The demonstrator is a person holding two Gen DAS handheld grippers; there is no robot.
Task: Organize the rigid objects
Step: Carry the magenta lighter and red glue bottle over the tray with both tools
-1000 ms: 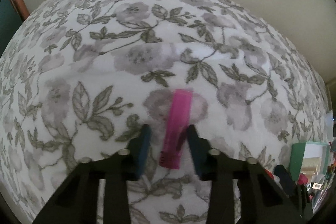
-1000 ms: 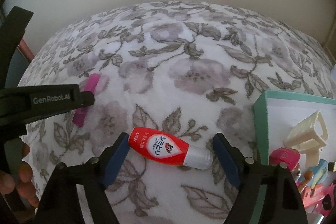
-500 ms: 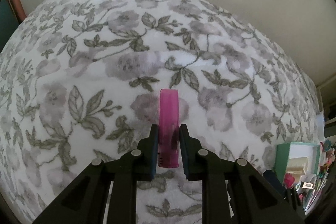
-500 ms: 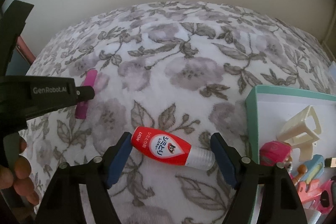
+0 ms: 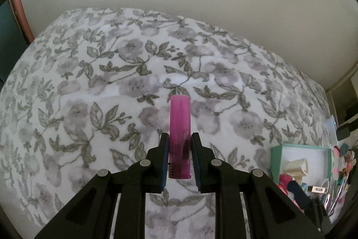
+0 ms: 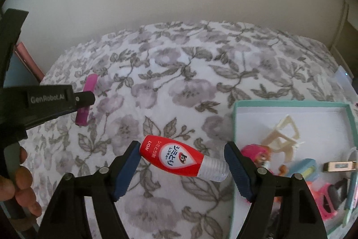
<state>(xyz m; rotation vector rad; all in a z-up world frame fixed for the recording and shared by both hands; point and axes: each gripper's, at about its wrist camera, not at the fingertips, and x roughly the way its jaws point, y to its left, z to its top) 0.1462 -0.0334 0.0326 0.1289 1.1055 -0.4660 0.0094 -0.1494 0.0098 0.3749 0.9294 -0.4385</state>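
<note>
Holding small plastic toys, a teal box (image 6: 235, 127) (white inside) is seen; the left gripper (image 5: 179, 145) is clamped on a translucent pink lighter (image 5: 179, 118), the right gripper (image 6: 182, 160) closed lengthwise on a red bottle (image 6: 172, 156).

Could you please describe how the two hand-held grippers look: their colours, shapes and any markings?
Both grippers are matte black plastic. The left gripper and the right gripper each have two angular fingers with silver round rivets and dark blue ribbed pads. Seen from the right wrist, the left gripper's side carries embossed "GenRobot.AI" lettering. No cables or sleeves are visible.
</note>
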